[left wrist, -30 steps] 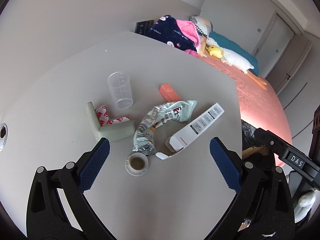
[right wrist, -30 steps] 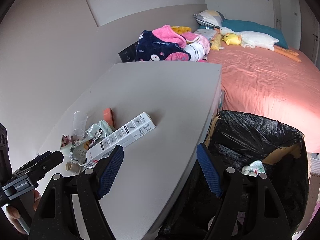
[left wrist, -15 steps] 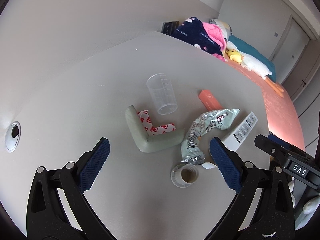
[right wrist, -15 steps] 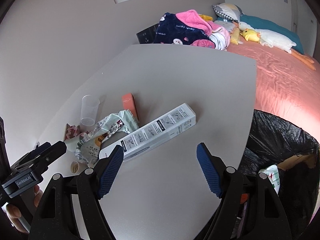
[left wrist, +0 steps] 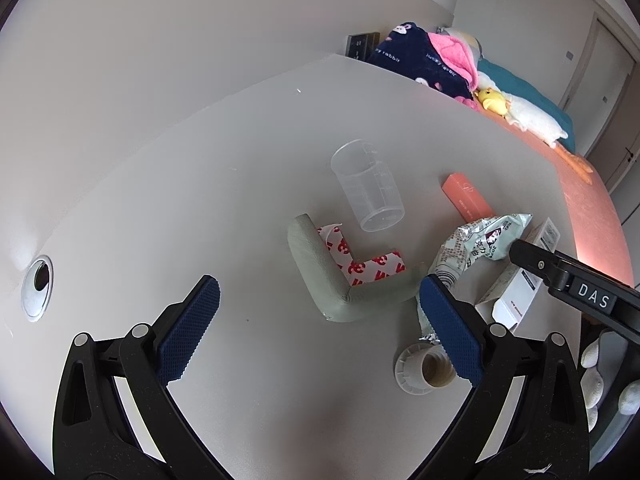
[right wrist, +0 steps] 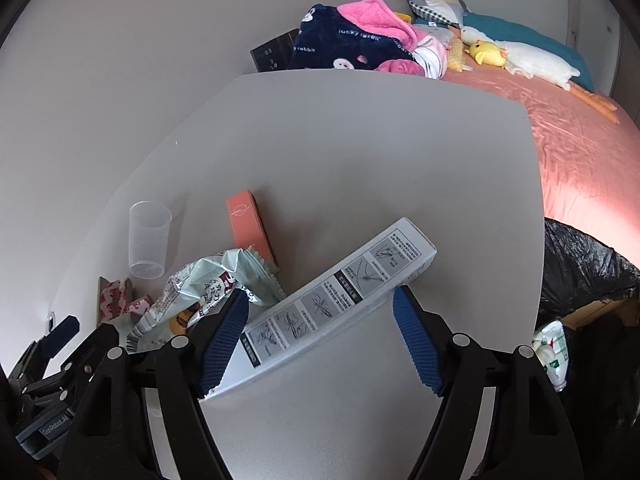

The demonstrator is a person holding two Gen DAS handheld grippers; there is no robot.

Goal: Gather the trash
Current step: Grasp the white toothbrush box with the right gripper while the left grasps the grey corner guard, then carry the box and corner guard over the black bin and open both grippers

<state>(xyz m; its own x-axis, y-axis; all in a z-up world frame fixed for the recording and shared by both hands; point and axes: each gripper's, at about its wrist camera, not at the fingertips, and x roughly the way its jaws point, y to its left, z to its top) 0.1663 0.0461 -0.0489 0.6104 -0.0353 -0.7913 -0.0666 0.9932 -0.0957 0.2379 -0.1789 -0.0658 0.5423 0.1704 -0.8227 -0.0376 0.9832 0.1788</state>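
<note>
While both tools stand spread and empty, the right tool [right wrist: 320, 340] straddles the box [right wrist: 340, 304]; wrapper [left wrist: 476, 252], cup [left wrist: 368, 188] and cap [left wrist: 424, 368] litter the surface [left wrist: 240, 184]. Bag [right wrist: 580, 264] holds little; most collecting remains.

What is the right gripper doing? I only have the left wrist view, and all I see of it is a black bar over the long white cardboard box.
Observer: The right gripper is open, and the long white cardboard box lies between its blue pads, not clamped.
Operator: Where does the trash go?
Observer: An open black plastic bin bag stands just past the right edge of the pale grey table.
Operator: Anything in it already?
Observer: Yes, a white and green packet lies inside.
</note>
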